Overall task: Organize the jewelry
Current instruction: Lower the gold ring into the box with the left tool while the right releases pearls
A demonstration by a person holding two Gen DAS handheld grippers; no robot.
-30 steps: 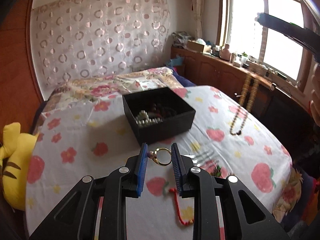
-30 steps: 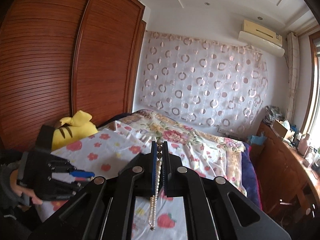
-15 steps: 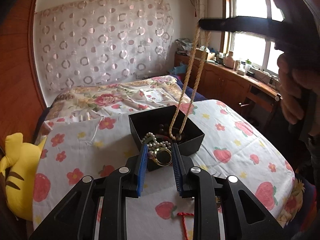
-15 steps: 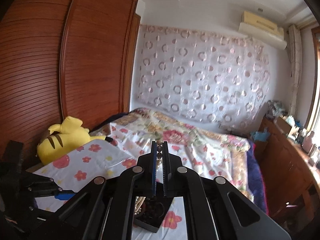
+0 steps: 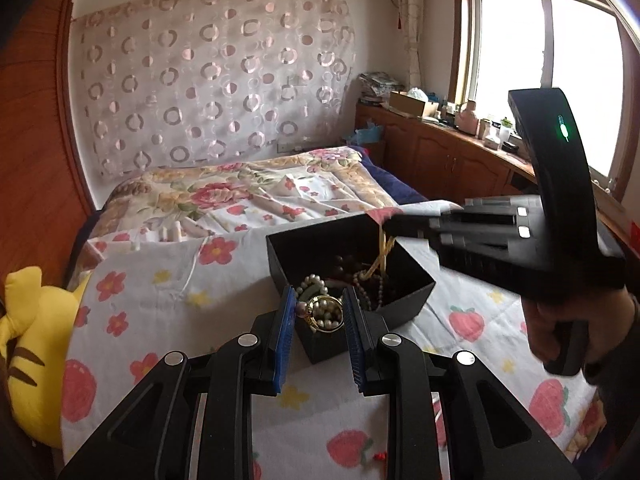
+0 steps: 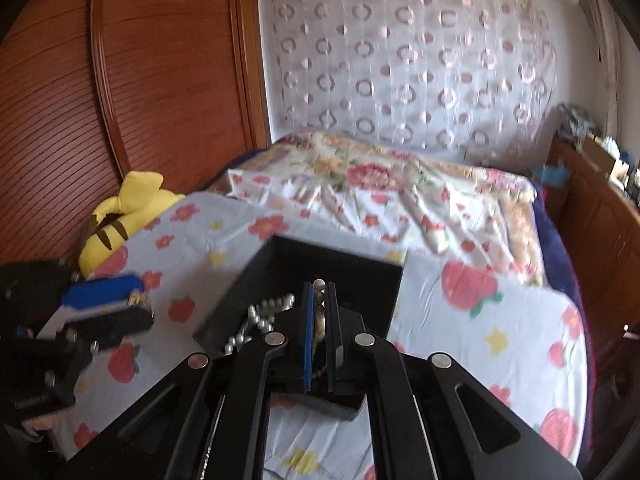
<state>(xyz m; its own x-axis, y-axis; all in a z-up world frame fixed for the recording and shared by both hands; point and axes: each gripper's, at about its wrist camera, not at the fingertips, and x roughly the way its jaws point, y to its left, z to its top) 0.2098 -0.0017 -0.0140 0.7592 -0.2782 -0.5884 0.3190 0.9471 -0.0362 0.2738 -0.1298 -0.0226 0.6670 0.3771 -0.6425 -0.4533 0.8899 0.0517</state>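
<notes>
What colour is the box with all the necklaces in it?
The box is black, inside and out. The left wrist view shows it best.

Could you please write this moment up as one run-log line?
left gripper: jaws shut on ring, at box | right gripper: jaws shut on bead string, over box | nothing released yet

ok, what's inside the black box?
Inside the box: white pearls, dark beads, and a tan bead strand hanging in from the right gripper. The gripper fingers cover the near part.
</notes>
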